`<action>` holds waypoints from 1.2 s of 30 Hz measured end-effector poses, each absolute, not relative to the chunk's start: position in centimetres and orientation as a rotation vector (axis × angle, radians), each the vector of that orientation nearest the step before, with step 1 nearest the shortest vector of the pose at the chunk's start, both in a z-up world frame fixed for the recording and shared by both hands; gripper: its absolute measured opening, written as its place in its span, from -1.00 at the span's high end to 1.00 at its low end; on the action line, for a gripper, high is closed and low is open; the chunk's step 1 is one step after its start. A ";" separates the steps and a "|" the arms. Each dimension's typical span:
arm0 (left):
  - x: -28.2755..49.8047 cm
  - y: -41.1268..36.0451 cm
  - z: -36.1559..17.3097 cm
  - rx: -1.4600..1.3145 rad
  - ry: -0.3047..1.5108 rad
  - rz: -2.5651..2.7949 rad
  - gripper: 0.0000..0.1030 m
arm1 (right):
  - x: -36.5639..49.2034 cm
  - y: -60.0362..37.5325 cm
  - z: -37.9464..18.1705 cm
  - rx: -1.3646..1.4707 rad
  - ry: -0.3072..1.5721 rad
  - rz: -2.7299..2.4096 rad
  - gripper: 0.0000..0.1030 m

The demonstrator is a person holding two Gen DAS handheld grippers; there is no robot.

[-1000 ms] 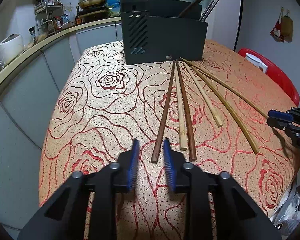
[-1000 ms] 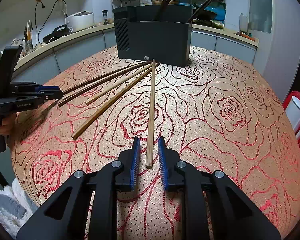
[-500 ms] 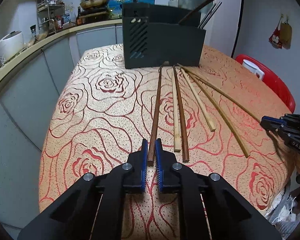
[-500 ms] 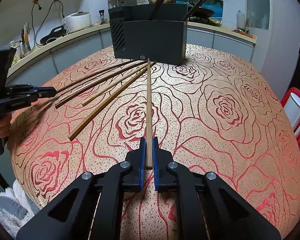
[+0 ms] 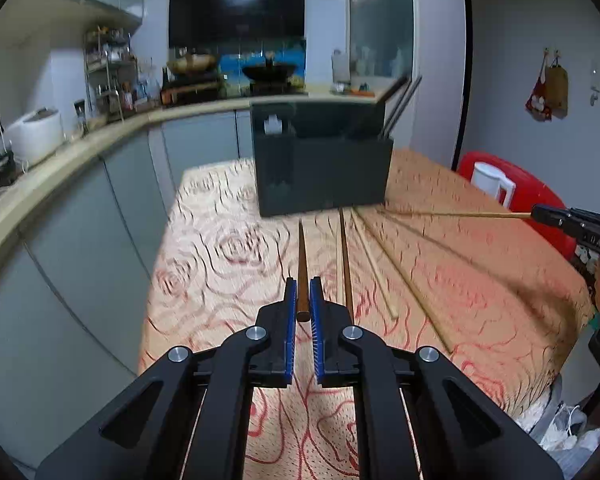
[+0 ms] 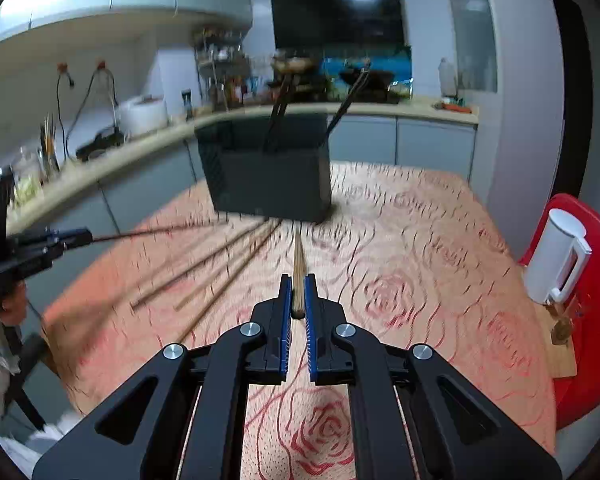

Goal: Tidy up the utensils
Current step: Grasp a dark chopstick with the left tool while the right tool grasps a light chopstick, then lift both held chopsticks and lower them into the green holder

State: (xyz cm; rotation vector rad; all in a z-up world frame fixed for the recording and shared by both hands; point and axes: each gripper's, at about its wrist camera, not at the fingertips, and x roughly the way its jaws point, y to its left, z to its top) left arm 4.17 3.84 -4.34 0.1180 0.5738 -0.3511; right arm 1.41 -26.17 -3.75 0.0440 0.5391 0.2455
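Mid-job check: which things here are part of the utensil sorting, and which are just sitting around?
Job:
- dark chopstick in left gripper
- light chopstick in right gripper
- loose chopsticks on the cloth
- black holder

Bystanders:
- white jug
- rice cooker

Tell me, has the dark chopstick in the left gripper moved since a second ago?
Yes. The left gripper shut on the dark chopstick and lifted it off the tablecloth, swinging it straight toward the black holder.

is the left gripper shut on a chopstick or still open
Shut on one. The left gripper has its blue pads pressed against the near end of a dark brown chopstick, which points toward the black utensil holder.
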 end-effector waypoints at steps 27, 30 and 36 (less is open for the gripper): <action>7.1 4.1 6.3 0.121 0.400 -0.333 0.87 | 4.9 -27.1 6.8 0.134 0.376 0.322 0.86; 8.1 4.1 6.7 0.113 0.415 -0.338 0.87 | 5.8 -27.0 7.1 0.146 0.388 0.326 0.86; 8.9 3.6 7.2 0.127 0.433 -0.342 0.87 | 7.4 -26.7 7.2 0.140 0.425 0.308 0.86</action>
